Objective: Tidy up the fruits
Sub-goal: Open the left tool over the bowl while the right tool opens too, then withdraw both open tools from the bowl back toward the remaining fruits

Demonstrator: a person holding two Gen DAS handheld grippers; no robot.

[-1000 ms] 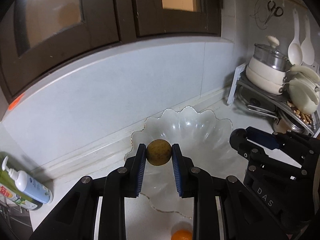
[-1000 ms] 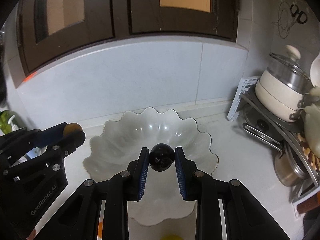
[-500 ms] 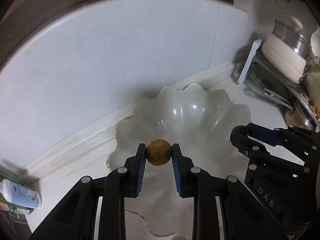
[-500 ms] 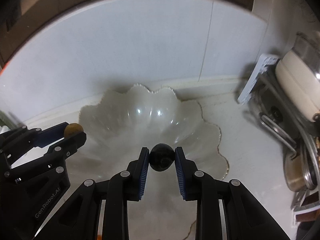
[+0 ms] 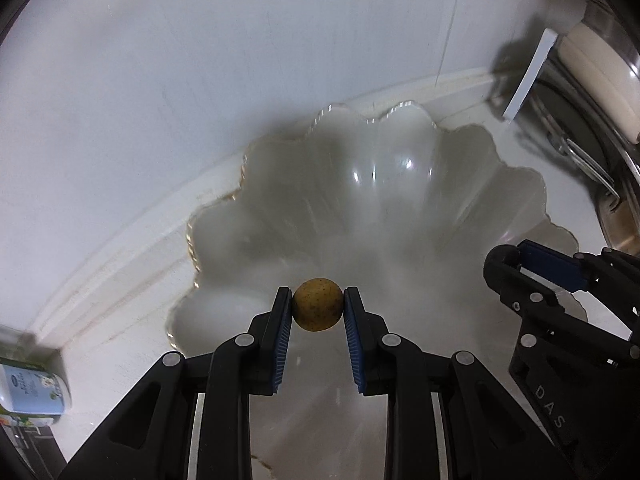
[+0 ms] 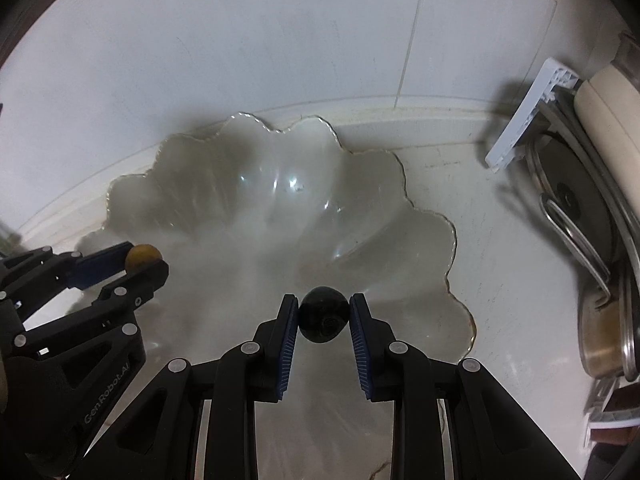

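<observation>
Where ribbed blue pads [image 5: 280, 344] pinch it, speckled round fruit [image 5: 318, 310] overhangs scalloped glass bowl [image 5: 400, 184].

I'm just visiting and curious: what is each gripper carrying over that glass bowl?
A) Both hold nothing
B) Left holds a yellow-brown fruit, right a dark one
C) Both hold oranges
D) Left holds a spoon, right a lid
B: the left gripper pinches a speckled yellow-brown fruit, the right gripper a dark fruit, over the bowl.

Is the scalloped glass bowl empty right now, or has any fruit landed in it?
Empty as far as visible. The glass bowl shows bare; the speckled brown fruit and dark fruit sit clamped in the tongs.
</observation>
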